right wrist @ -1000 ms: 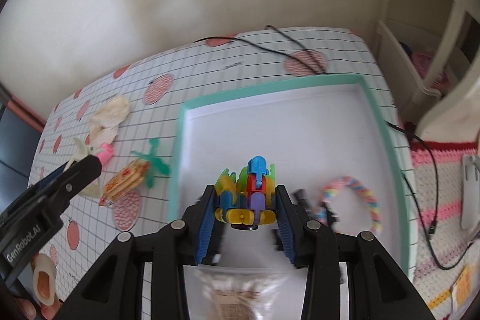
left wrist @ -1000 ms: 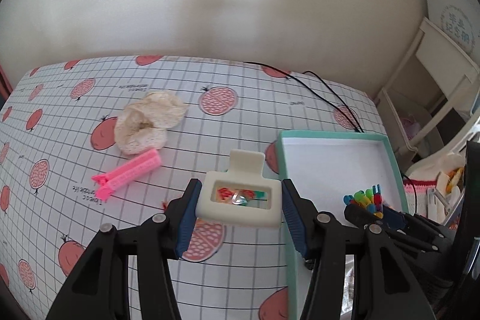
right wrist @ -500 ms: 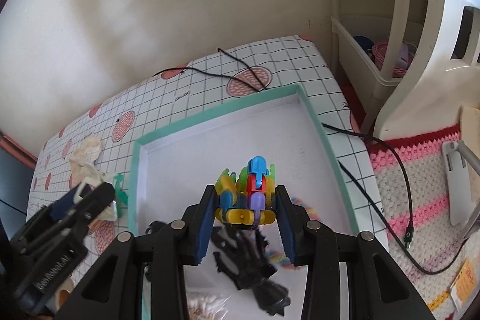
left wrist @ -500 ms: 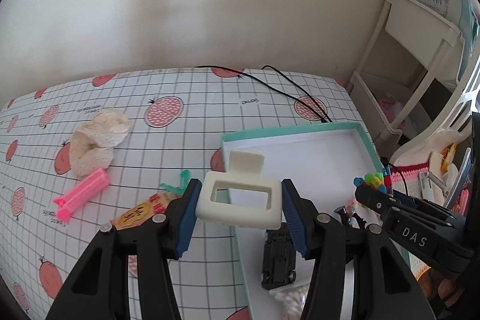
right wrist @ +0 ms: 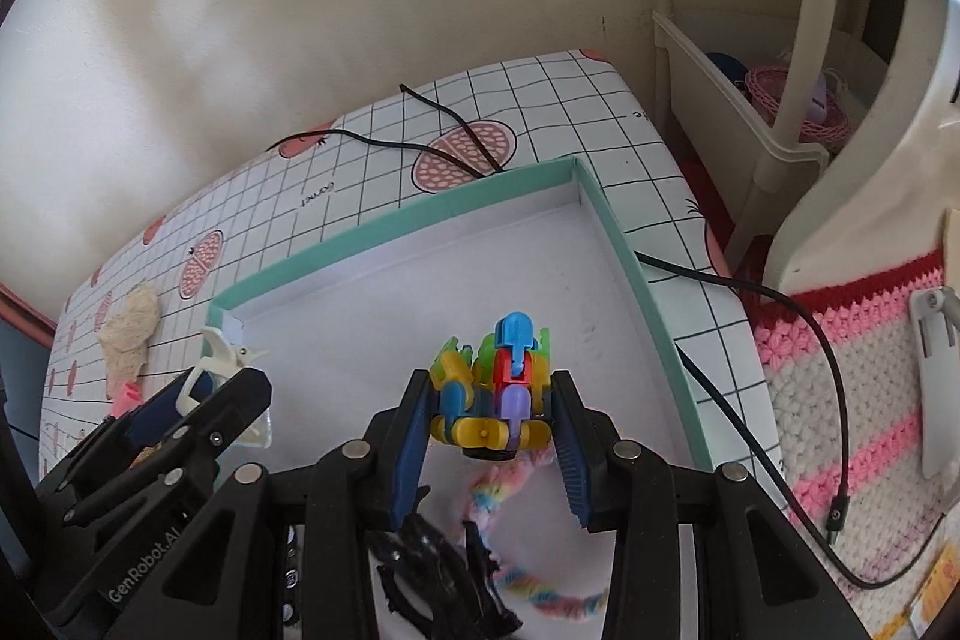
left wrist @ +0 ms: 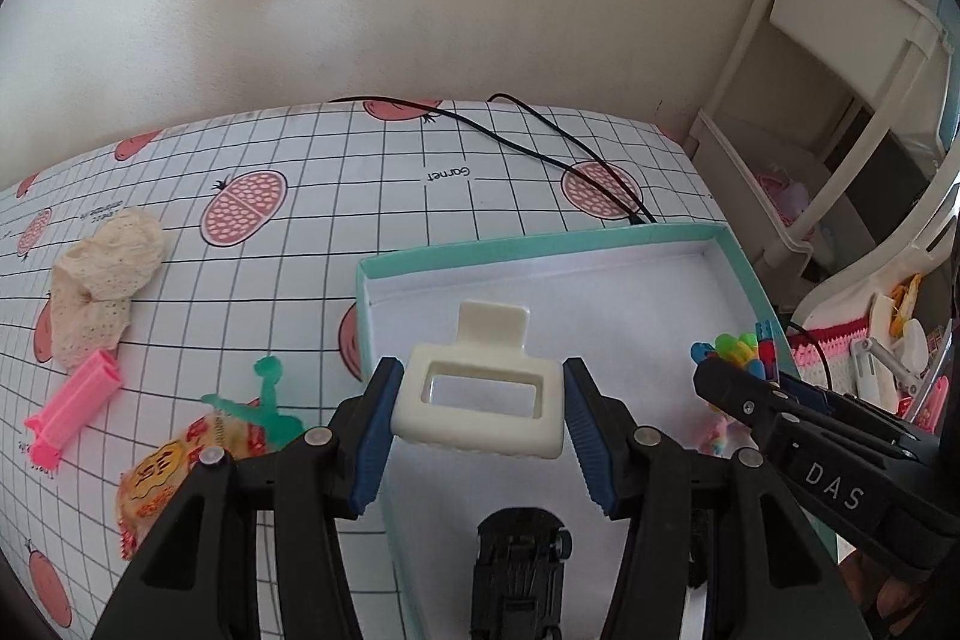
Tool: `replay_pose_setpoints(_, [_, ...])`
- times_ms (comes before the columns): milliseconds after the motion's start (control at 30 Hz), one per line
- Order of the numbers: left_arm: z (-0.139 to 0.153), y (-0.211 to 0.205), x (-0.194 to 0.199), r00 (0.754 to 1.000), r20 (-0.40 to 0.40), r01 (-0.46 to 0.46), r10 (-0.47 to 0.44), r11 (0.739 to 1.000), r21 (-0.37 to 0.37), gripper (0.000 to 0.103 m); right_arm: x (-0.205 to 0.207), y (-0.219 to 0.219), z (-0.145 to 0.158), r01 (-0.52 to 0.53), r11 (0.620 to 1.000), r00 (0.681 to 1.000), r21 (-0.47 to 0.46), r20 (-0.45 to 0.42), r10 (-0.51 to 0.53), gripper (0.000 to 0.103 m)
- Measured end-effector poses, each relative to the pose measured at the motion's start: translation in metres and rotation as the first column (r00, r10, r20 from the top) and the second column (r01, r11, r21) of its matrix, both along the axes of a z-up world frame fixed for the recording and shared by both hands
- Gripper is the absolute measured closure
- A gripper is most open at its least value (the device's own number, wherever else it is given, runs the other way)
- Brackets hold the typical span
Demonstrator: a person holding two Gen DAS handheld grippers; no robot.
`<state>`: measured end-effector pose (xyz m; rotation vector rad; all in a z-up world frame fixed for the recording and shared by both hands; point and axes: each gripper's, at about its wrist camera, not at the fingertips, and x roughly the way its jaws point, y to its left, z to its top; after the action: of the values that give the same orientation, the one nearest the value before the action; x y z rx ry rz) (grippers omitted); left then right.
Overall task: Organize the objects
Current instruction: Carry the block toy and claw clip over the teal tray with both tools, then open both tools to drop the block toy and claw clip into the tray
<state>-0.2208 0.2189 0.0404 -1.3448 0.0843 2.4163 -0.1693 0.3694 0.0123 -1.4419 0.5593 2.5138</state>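
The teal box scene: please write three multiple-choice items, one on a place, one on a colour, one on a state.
1. Where is the black toy car?
A. inside the teal box
B. beside the lace cloth
C. on the white shelf

2. What colour is the clip near the lace cloth?
A. blue
B. pink
C. yellow

3. What is the state of the left gripper?
A. open and empty
B. shut on the cream frame
C. shut on the snack packet

Answers: 1 A, the car lies on the box's white floor. 2 B, it is bright pink on the tablecloth. 3 B, both blue pads press the frame's sides.
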Motion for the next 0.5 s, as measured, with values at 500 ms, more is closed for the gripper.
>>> replay_pose_setpoints(500, [-0.019, 0.002, -0.004, 0.999, 0.04, 0.022, -0.022, 1.0, 0.002, 0.046, -0.004, -0.003, -0.005, -0.021, 0.999, 1.0, 0.031, 0.02, 0.02, 0.06])
